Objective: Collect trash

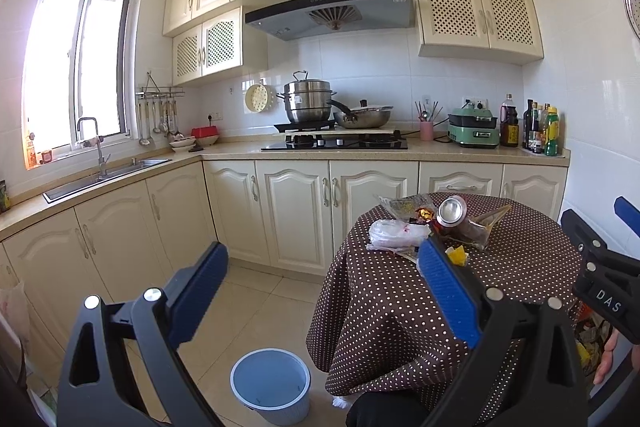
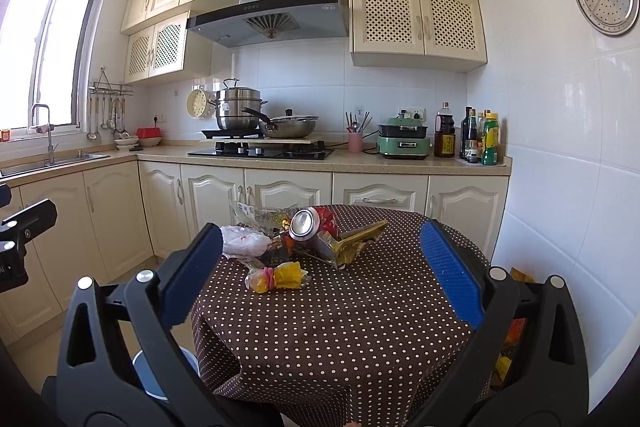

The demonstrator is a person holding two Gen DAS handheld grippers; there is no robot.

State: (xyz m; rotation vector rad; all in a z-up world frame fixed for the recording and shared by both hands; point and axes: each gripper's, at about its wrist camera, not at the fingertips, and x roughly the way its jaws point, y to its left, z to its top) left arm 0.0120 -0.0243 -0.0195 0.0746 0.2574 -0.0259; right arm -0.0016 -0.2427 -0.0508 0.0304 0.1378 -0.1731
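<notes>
A pile of trash lies on a round table with a brown polka-dot cloth (image 2: 340, 315): a tipped drink can (image 2: 306, 224), a white crumpled plastic bag (image 2: 244, 242), a gold wrapper (image 2: 358, 241), a clear printed wrapper (image 2: 260, 214) and a yellow wrapper (image 2: 280, 277) nearest me. My right gripper (image 2: 320, 251) is open and empty, above the table's near side. My left gripper (image 1: 324, 267) is open and empty, left of the table over the floor. The can (image 1: 451, 211) and white bag (image 1: 394, 233) also show in the left wrist view. A light blue bin (image 1: 271, 383) stands on the floor left of the table.
Kitchen cabinets and a counter (image 2: 360, 161) with stove, pots, a green appliance and bottles run behind the table. A sink (image 1: 108, 175) is on the left. A white tiled wall (image 2: 560, 187) stands close on the right. A bag with colourful packaging (image 2: 510, 343) hangs at the table's right.
</notes>
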